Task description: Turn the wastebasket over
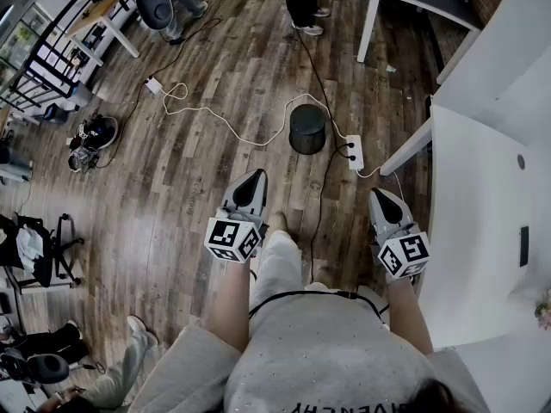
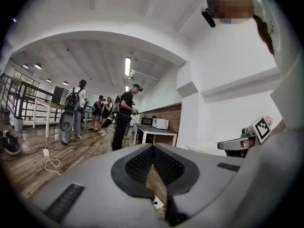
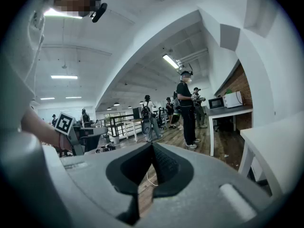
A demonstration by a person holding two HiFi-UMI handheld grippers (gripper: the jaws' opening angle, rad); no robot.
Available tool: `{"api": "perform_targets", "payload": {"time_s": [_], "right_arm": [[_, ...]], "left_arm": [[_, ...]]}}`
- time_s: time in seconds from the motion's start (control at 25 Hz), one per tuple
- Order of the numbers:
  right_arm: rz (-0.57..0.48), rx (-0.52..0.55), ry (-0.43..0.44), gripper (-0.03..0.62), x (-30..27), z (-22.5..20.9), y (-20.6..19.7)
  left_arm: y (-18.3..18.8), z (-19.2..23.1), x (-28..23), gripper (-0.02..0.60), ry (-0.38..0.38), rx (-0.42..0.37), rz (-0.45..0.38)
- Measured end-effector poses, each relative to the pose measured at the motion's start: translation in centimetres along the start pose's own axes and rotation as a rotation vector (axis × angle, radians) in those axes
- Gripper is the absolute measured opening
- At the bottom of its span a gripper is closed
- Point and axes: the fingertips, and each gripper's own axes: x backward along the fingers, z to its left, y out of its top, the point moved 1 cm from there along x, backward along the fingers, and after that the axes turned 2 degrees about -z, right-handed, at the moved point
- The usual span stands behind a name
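Out on the wooden floor (image 1: 215, 175), well ahead of the empty, fully closed left claw (image 1: 254, 177) and right claw (image 1: 379, 196), the wastebasket (image 1: 307, 128) stands just beside a power strip (image 1: 354, 151) and white cable (image 1: 258, 143), which tipping it could snag or drag

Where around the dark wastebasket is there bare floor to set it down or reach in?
Bare wooden floor lies beyond the dark round wastebasket, toward the standing person's shoes, and again between it and the left gripper. Crowded: a white cable loops along its left, a white power strip and black cable sit at its right.
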Motion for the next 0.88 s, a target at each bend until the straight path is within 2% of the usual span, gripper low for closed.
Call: {"api": "perform_targets", "payload": {"time_s": [0.4, 0.88], "right_arm": [[0.052, -0.022, -0.003, 0.0, -9.5, -1.2, -1.2], [0.078, -0.094, -0.102, 0.0, -20.3, -2.4, -1.8]], "left_arm": [[-0.4, 6.9, -7.0, -0.002, -0.04, 0.031, 0.036], [-0.3, 16.5, -14.8, -0.002, -0.134, 0.04, 0.106]]}}
